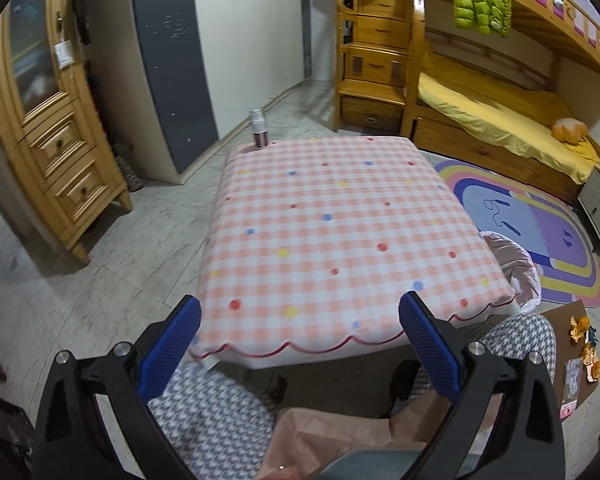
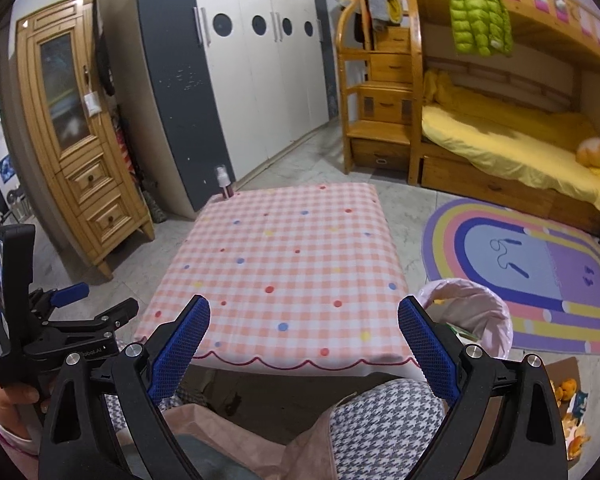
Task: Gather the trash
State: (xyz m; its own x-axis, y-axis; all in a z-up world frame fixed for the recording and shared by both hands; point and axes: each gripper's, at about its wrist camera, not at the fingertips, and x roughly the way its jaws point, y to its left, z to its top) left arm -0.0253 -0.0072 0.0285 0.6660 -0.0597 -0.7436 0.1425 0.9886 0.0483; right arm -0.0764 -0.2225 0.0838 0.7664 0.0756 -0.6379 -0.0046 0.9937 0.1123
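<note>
Left wrist view: left tongs [image 1: 300, 320] spread wide, blue pads holding nothing, hovering over the near scalloped edge of the counter [image 1: 332, 232], which wears a pink checked cloth with coloured dots. Spray bottle [image 1: 257, 128] upright at the counter's far left corner, well ahead of the tongs and left of their midline. Trash bin [image 1: 520, 268] with pale pink liner on the floor, touching or just beside the counter's right edge, ahead and right of the right finger. Orange peel scraps [image 1: 584, 344] and small wrappers on a brown cardboard sheet [image 1: 568, 364] on the floor, far right of the tongs. Houndstooth cushions beneath the fingers. Rainbow rug [image 1: 540, 224] beyond the bin; wooden bunk bed with yellow sheet at far right; wooden cabinet far left. Right wrist view: right tongs [image 2: 303, 320] also spread wide and holding nothing, poised at the counter's [image 2: 284, 264] near edge. Spray bottle [image 2: 224, 183] far ahead, left of the left finger's line. Trash bin [image 2: 480, 312] just right of the right finger, beside the counter's near right corner; some item shows inside, too small to identify. Orange peel scraps [image 2: 570, 404] on the cardboard sheet [image 2: 560, 368] at lower right. Left tongs [image 2: 100, 320] visible far left, gripped by a hand [image 2: 14, 394]. Rainbow rug [image 2: 532, 276] ahead right.
</note>
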